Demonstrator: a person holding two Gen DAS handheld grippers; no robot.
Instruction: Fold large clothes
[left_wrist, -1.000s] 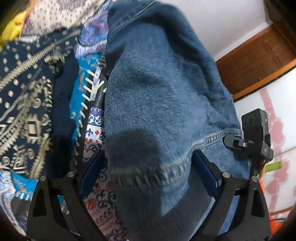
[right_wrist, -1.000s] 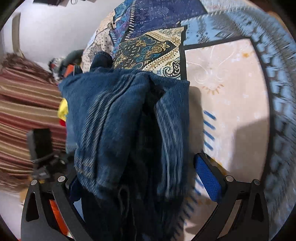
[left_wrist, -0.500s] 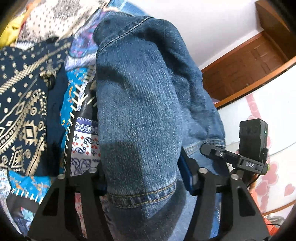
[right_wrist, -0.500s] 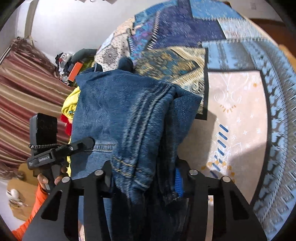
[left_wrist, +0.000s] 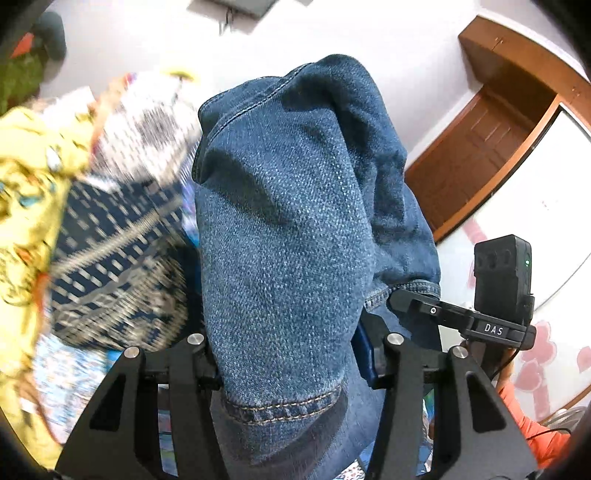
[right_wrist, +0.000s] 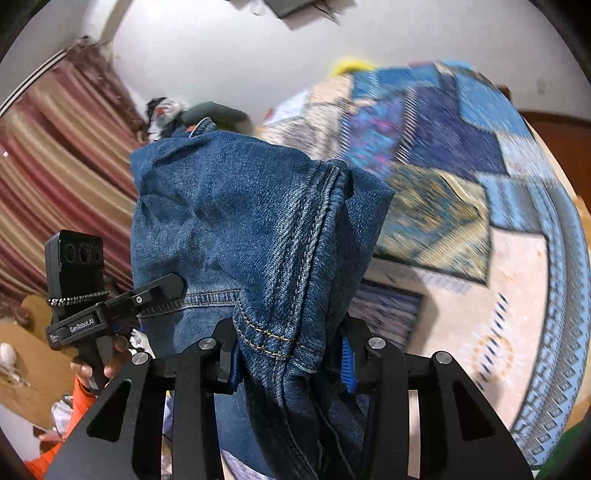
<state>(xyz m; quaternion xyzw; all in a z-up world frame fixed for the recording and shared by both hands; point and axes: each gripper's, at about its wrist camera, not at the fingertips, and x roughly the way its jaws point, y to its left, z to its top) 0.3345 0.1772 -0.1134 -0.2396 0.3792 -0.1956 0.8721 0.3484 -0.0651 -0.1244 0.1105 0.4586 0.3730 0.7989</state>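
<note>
Gripping blue denim jeans (left_wrist: 291, 236) at stitched hem, centre frame: left gripper (left_wrist: 291, 365) and right gripper (right_wrist: 291, 356) closing on thick folds; heavy, pliable, non-slip; best held at hems.

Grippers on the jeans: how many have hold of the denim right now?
2. The left gripper clamps a hemmed leg end of the jeans; the right gripper clamps bunched hem beside it. Both jaws are closing on the denim.
</note>
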